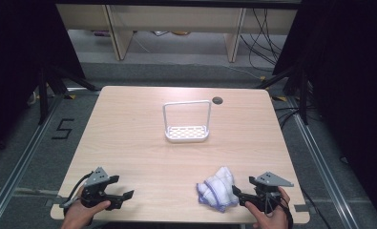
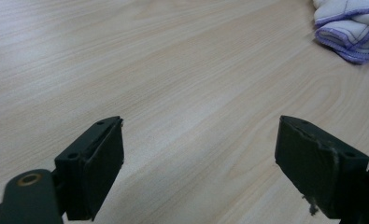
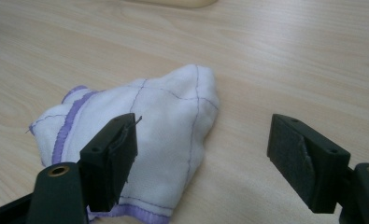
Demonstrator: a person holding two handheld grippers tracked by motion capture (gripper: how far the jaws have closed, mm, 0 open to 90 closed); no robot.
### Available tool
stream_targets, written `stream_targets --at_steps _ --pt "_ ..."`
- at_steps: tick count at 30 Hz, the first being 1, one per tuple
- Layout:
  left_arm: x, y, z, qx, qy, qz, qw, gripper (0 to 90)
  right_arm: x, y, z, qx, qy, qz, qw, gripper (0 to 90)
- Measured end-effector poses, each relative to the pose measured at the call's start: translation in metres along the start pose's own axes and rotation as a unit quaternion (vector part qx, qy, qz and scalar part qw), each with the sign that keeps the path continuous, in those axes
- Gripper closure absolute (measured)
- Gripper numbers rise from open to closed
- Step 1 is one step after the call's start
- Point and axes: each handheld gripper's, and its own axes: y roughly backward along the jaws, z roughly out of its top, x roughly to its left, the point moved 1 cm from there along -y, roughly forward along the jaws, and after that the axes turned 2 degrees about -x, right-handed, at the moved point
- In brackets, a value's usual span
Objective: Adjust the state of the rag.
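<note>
Pale wood-grain worktop (image 1: 143, 143), rectangular, 1 round cable hole at the far right.

Crumpled white cloth with purple stitched edging (image 1: 218, 188) lies bunched near the front edge, right of centre. In the right gripper view the same cloth (image 3: 163, 140) sits just ahead of the jaws, one corner raised in a soft peak, its bulk behind the left jaw and reaching into the gap.

Right tongs (image 1: 238, 194): released, jaws spread wide, tips just beside the cloth's right flank. No pad pressing on fabric that I can see; whether the near jaw brushes it I cannot tell.

Left tongs (image 1: 124, 196): released too, jaws wide, nothing between them. They rest low at the front left, well apart from the cloth, which shows at the far upper right of the left gripper view (image 2: 348, 30).

White wire rack with perforated base and tall hoop handle (image 1: 187, 121) stands upright mid-worktop, well beyond the cloth, with nothing in it.

Step in hand, as I judge it: the approach to the cloth, grasp not yet made.

Next move likely calls for the right tongs to push forward so the raised fold sits between both pads, then clench. Fabric is loose; a shallow bite may catch 1 layer only.
</note>
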Motion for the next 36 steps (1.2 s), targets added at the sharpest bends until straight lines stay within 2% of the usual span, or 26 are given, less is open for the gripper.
stream_targets --at_steps 2,3,5,9,10,12,15,18,19,20,21,22,26,27,28,29,30,32,33,36 --pt "0.000 0.001 0.000 0.006 -0.002 -0.002 1.0000 15.1 0.004 0.003 0.001 0.003 -0.008 0.002 1.0000 26.8" --pt "0.000 0.000 0.000 0.000 0.000 0.000 1.0000 15.1 0.002 0.002 0.002 -0.005 0.009 0.003 0.9999 27.3" --pt "0.000 0.000 0.000 0.000 -0.001 -0.001 1.0000 15.2 0.005 0.005 0.005 -0.006 0.020 0.005 0.9998 27.8" --pt "0.000 0.000 0.000 0.001 0.001 -0.001 1.0000 15.1 0.018 0.006 0.008 -0.008 0.011 0.028 0.9995 30.7" --pt "0.000 0.000 0.000 0.003 -0.002 -0.004 1.0000 15.2 0.018 0.006 0.010 -0.008 0.031 0.030 0.9991 30.8" --pt "0.000 0.000 0.000 0.003 -0.001 -0.004 1.0000 15.2 0.024 0.007 0.012 -0.001 0.029 0.036 0.9989 32.6" --pt "-0.002 -0.001 0.000 -0.002 0.003 -0.006 1.0000 15.2 0.029 0.007 0.015 -0.001 0.056 0.046 0.9974 34.2" --pt "-0.002 -0.001 0.001 0.001 0.000 -0.008 1.0000 15.3 0.038 0.005 0.016 0.009 0.061 0.057 0.9965 37.0" --pt "-0.002 -0.001 0.001 -0.001 0.000 -0.010 1.0000 15.3 0.041 0.003 0.016 0.013 0.071 0.060 0.9956 38.1" --pt "-0.003 0.000 0.001 0.003 -0.001 -0.007 1.0000 15.3 0.048 0.002 0.016 0.024 0.066 0.069 0.9951 40.6" --pt "-0.004 -0.001 0.001 -0.003 0.001 -0.005 1.0000 15.3 0.048 0.002 0.016 0.024 0.066 0.069 0.9951 40.6" --pt "-0.004 0.000 0.001 0.000 0.000 -0.007 1.0000 15.4 0.051 -0.001 0.016 0.029 0.089 0.072 0.9931 42.6" --pt "-0.006 -0.002 0.001 -0.007 0.006 -0.008 0.9999 15.4 0.057 -0.007 0.016 0.038 0.103 0.076 0.9910 45.7" --pt "-0.006 -0.001 0.001 -0.001 0.002 -0.009 1.0000 15.4 0.059 -0.011 0.016 0.037 0.115 0.078 0.9896 46.4" --pt "-0.006 -0.002 0.001 -0.002 0.004 -0.011 0.9999 15.4 0.060 -0.012 0.016 0.043 0.115 0.080 0.9892 47.3" --pt "-0.005 -0.001 0.001 0.004 0.000 -0.012 0.9999 15.4 0.062 -0.014 0.016 0.046 0.116 0.076 0.9893 48.9" --pt "-0.005 -0.001 0.001 0.006 -0.005 -0.014 0.9999 15.4 0.062 -0.016 0.016 0.041 0.130 0.069 0.9882 50.6" --pt "-0.006 -0.002 0.001 0.004 0.001 -0.013 0.9999 15.4 0.065 -0.019 0.017 0.053 0.136 0.070 0.9869 53.8" --pt "-0.006 -0.002 0.001 0.000 0.003 -0.010 0.9999 15.4 0.066 -0.020 0.017 0.053 0.145 0.058 0.9863 53.9" --pt "-0.006 -0.003 0.000 0.004 -0.001 -0.014 0.9999 15.4 0.067 -0.025 0.016 0.068 0.151 0.052 0.9849 58.0"
